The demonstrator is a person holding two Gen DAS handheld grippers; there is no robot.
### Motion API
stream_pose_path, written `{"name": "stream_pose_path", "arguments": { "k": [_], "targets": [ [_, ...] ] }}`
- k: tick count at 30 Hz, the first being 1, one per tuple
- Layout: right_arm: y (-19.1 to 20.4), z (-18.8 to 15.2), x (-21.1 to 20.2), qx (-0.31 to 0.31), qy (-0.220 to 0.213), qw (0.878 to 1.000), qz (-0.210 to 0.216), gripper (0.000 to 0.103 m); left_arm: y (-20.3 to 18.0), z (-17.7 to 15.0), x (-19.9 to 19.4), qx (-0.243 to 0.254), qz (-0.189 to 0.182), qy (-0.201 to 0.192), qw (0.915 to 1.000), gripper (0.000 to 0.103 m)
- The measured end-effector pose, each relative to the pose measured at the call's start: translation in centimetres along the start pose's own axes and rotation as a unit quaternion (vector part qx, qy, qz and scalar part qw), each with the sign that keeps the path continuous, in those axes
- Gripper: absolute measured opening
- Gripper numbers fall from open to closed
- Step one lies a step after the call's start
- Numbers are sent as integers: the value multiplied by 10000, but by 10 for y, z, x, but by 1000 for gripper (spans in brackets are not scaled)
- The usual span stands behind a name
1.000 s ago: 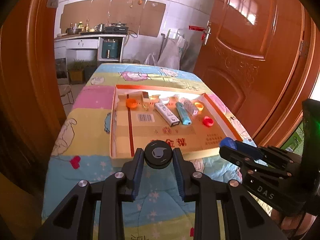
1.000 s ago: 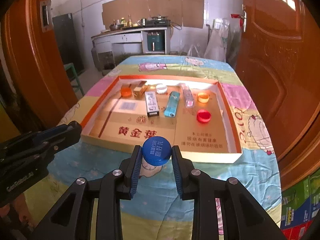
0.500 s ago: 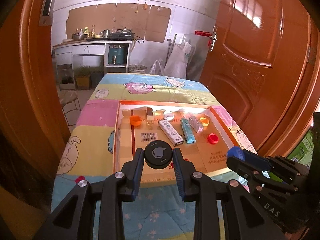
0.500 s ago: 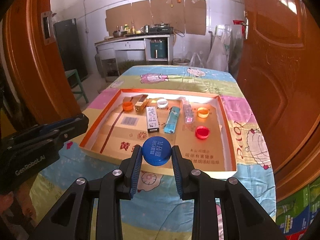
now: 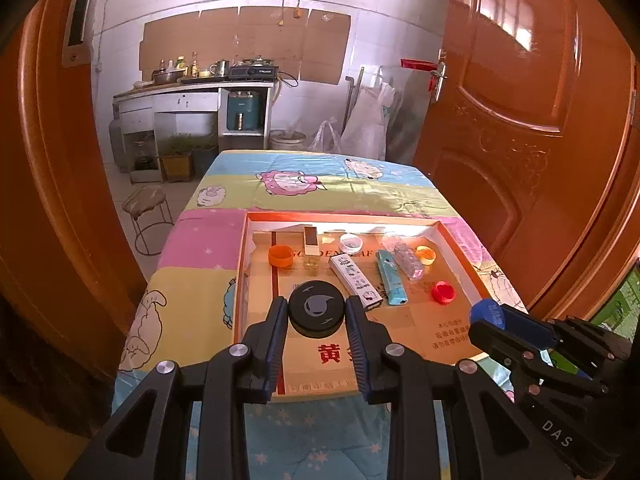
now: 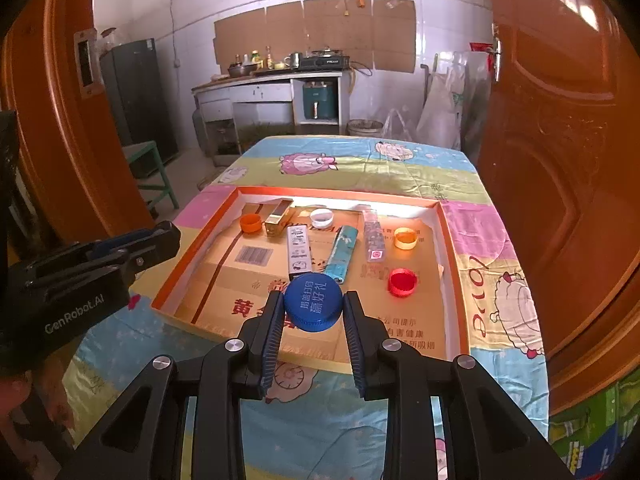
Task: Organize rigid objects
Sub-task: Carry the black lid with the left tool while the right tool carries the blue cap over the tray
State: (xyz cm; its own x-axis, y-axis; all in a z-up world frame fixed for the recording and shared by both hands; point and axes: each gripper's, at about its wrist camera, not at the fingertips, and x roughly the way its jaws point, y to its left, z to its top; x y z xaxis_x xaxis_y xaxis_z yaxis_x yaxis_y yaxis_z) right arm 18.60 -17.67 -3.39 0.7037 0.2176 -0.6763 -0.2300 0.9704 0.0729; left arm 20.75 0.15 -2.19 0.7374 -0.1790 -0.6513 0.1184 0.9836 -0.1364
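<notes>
My left gripper [image 5: 317,316] is shut on a black round lid [image 5: 317,309], held above the near left part of the cardboard tray [image 5: 460,240]. My right gripper [image 6: 314,308] is shut on a blue bottle cap [image 6: 314,301], held above the tray's [image 6: 452,280] near edge. In the tray lie an orange cap [image 6: 250,223], a gold box [image 6: 277,216], a white cap [image 6: 321,217], a white lighter [image 6: 299,251], a teal lighter [image 6: 340,253], a clear lighter [image 6: 373,234], a yellow cap [image 6: 405,237] and a red cap [image 6: 402,281].
The tray sits on a table with a cartoon-print cloth [image 6: 360,164]. Orange wooden doors [image 6: 560,140] stand close on both sides. A stool [image 5: 146,208] and a kitchen counter [image 5: 192,92] are beyond the table. The other gripper shows at each view's edge [image 6: 80,272].
Both grippers have risen and pulled back while tilting up, each keeping its cap. More of the room shows now. The tray items have not moved.
</notes>
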Motion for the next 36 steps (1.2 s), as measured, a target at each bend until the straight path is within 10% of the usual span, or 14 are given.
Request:
{"name": "stream_pose_path", "arguments": {
  "k": [36],
  "targets": [
    [-32,7,77,213,518,9984,5,31,14,19,87,-193,130,515,9984,30]
  ]
}}
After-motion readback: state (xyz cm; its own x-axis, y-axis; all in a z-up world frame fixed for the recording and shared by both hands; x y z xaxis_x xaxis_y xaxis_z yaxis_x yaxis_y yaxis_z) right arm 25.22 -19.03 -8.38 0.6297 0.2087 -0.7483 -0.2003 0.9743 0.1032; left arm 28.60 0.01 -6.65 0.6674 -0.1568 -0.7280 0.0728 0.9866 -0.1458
